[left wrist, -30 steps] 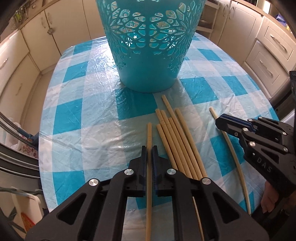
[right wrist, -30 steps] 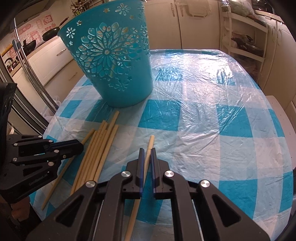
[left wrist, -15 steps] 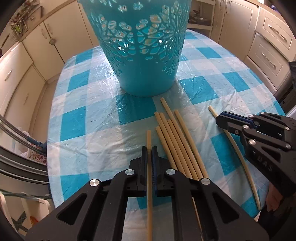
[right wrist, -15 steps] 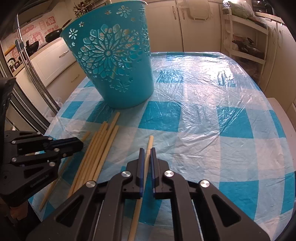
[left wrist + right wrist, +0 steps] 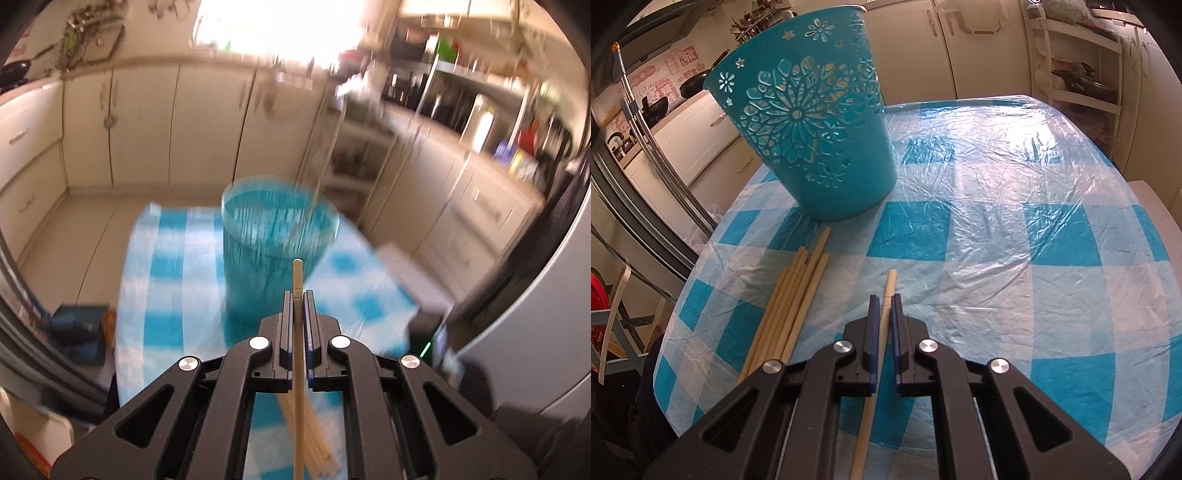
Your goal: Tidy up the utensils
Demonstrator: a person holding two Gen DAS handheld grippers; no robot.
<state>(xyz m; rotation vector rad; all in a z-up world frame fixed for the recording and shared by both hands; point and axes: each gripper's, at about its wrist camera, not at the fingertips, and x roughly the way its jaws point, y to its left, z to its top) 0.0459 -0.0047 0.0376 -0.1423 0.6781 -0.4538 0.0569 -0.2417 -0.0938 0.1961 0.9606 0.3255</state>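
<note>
My left gripper (image 5: 297,295) is shut on a pale wooden chopstick (image 5: 297,275) and holds it high above the table, its tip in front of the blurred teal basket (image 5: 273,236). Under its jaws a bundle of several chopsticks (image 5: 317,443) lies on the cloth. My right gripper (image 5: 884,300) is shut on another chopstick (image 5: 891,282) that lies low on the checked tablecloth (image 5: 997,236). To its left lie several loose chopsticks (image 5: 792,299), ending near the foot of the cut-out teal basket (image 5: 812,122).
The table carries a blue and white checked cloth under clear plastic. Cream kitchen cabinets (image 5: 147,125) surround it, with an open shelf rack (image 5: 1078,74) at the back right. Metal rails (image 5: 646,147) and a chair (image 5: 617,332) stand at the left.
My left gripper has risen steeply with its chopstick and tilted up, so the basket's open top now shows below. The left gripper has left the right wrist view. The right gripper stays put.
</note>
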